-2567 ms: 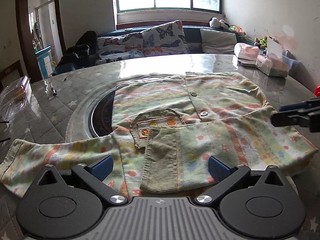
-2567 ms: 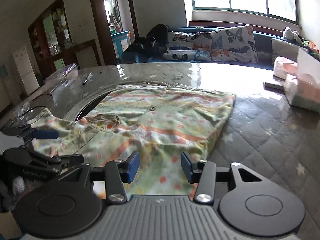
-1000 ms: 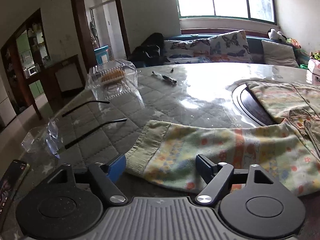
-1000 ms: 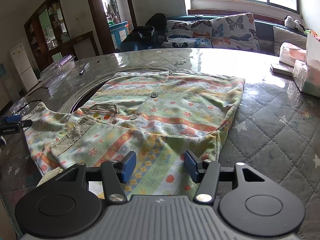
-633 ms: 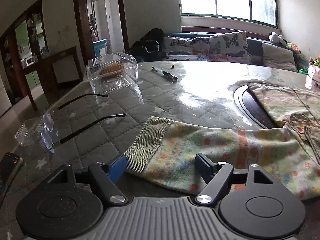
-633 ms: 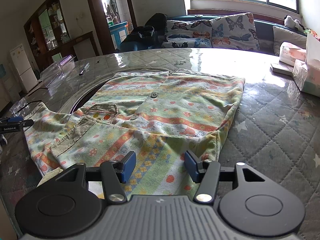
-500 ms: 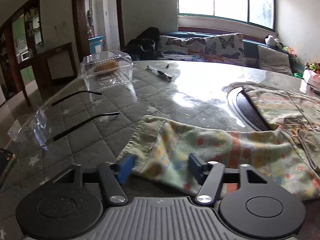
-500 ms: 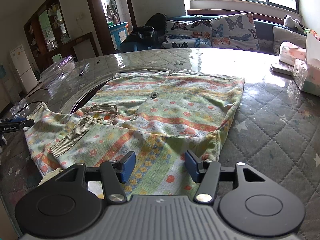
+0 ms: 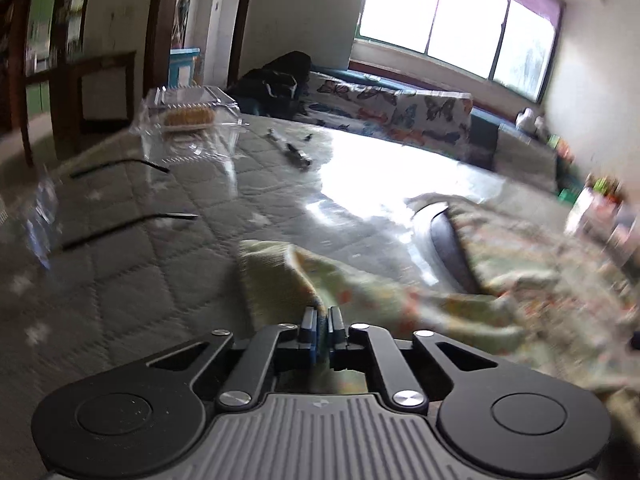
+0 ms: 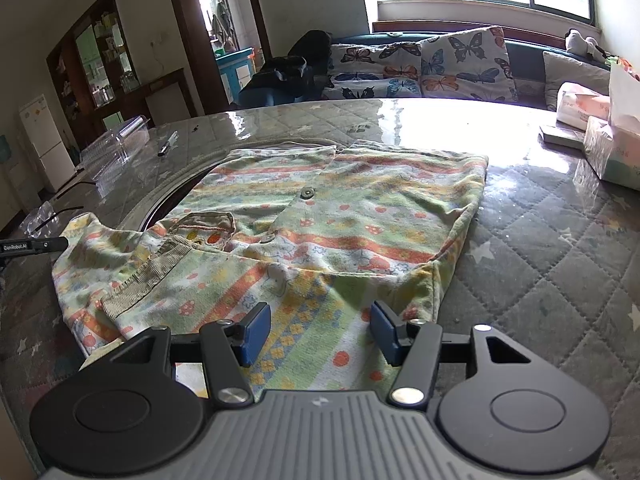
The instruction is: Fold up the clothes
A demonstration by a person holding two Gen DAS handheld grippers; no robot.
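Note:
A small flowered, striped shirt (image 10: 360, 208) lies spread on the quilted table (image 10: 560, 280), its right sleeve folded over the front. In the left wrist view, blurred, my left gripper (image 9: 321, 320) is shut on the ribbed cuff end of the left sleeve (image 9: 360, 284), which bunches up between the pads. That same gripper's tip (image 10: 36, 245) shows at the far left of the right wrist view, at the sleeve (image 10: 92, 248). My right gripper (image 10: 320, 328) hangs open just above the shirt's near edge, with cloth below the pads but not pinched.
A clear plastic food box (image 9: 188, 120), a pen (image 9: 294, 152) and a pair of glasses (image 9: 128, 224) lie left of the shirt. Tissue packs (image 10: 612, 152) stand at the right edge. A dark round inset (image 9: 448, 248) sits under the shirt. A sofa with butterfly cushions (image 10: 420, 68) is behind.
My left gripper's jaws have closed on the sleeve cuff and the gripper has rolled, pulling the cuff up into a bunch. The right gripper has stayed still and open.

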